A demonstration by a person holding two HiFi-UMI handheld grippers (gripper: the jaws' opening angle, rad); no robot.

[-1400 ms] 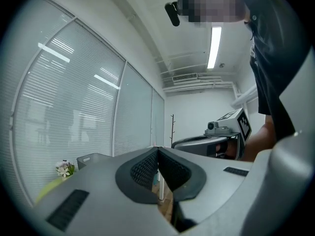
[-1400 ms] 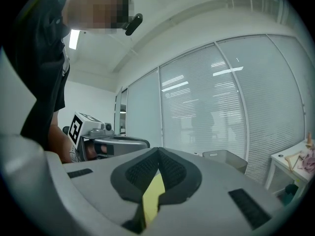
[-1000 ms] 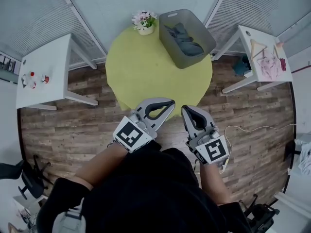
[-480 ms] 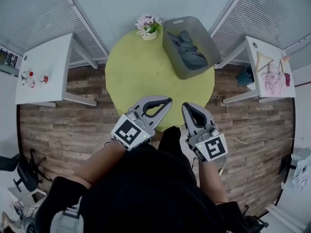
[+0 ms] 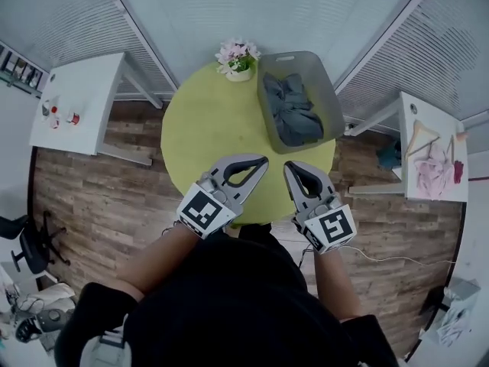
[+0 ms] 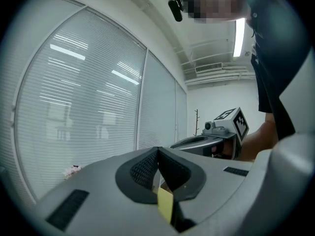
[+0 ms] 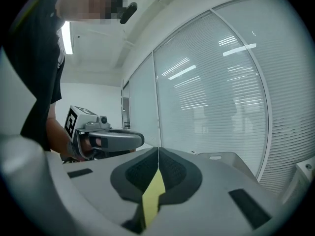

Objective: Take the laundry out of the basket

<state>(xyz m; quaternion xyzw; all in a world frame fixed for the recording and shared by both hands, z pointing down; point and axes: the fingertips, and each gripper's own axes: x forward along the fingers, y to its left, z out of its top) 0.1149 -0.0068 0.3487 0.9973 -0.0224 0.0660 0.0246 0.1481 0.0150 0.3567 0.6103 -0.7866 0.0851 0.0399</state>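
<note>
The basket [image 5: 309,67] is sitting lengthwise, pointing away from the person, with dark laundry [image 5: 290,115] piled inside. Short of the basket, the left gripper [image 5: 262,160] and right gripper [image 5: 289,168] are hovering, their jaws closed and empty.

Open green table [image 5: 202,136] lies before the basket [image 5: 327,98]; a flower pot [image 5: 238,60] stands beside its left corner.

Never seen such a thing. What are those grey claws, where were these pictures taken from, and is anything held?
No robot: a person holds a two-jaw gripper in each hand, the left gripper and right gripper. The head view comes from a camera on the person's head, looking down; each gripper view from a camera riding on that gripper. On the round yellow-green table stand a grey basket of dark laundry and a small flower pot. Both grippers are shut and hold nothing.
</note>
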